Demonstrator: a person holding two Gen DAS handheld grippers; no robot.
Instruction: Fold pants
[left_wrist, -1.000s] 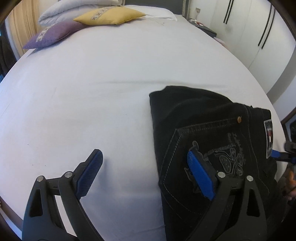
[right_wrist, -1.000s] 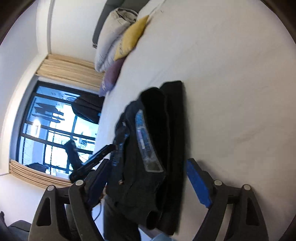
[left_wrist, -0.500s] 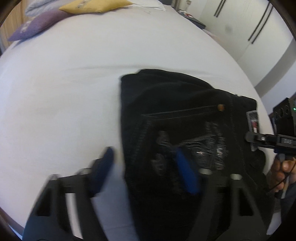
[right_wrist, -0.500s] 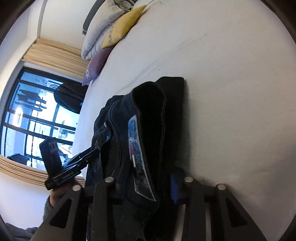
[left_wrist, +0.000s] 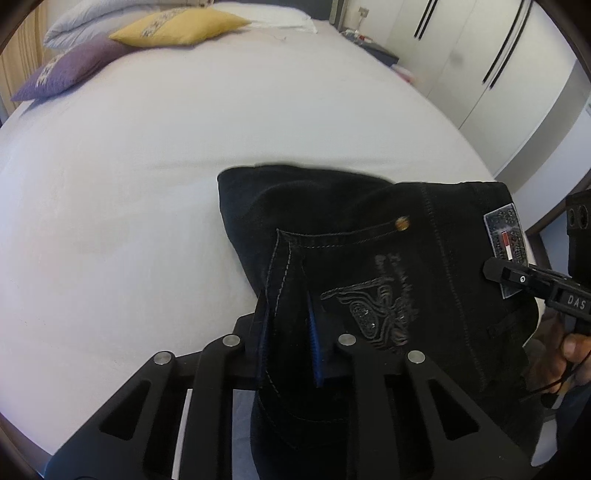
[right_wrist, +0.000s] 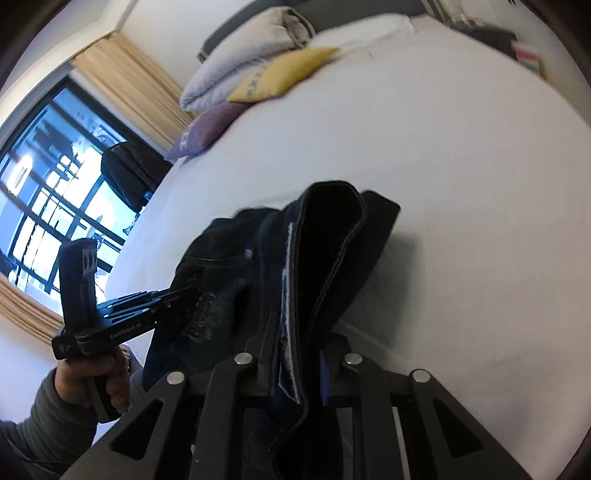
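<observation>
Black folded jeans (left_wrist: 369, 236) lie near the front edge of a white bed (left_wrist: 184, 147), back pocket with embroidery up. My left gripper (left_wrist: 288, 332) is shut on the pocket-side edge of the jeans. My right gripper (right_wrist: 295, 362) is shut on the waistband end, by the brand patch, and lifts it so the jeans (right_wrist: 332, 251) stand up off the sheet. The right gripper also shows at the right of the left wrist view (left_wrist: 495, 267). The left gripper also shows in the right wrist view (right_wrist: 192, 295).
Yellow (left_wrist: 177, 26), purple (left_wrist: 62, 70) and grey pillows lie at the head of the bed. White wardrobe doors (left_wrist: 480, 55) stand to the right. A window (right_wrist: 44, 206) with curtains is on the left side.
Both grippers went from open beside the jeans to shut on them. The waistband end has risen off the bed.
</observation>
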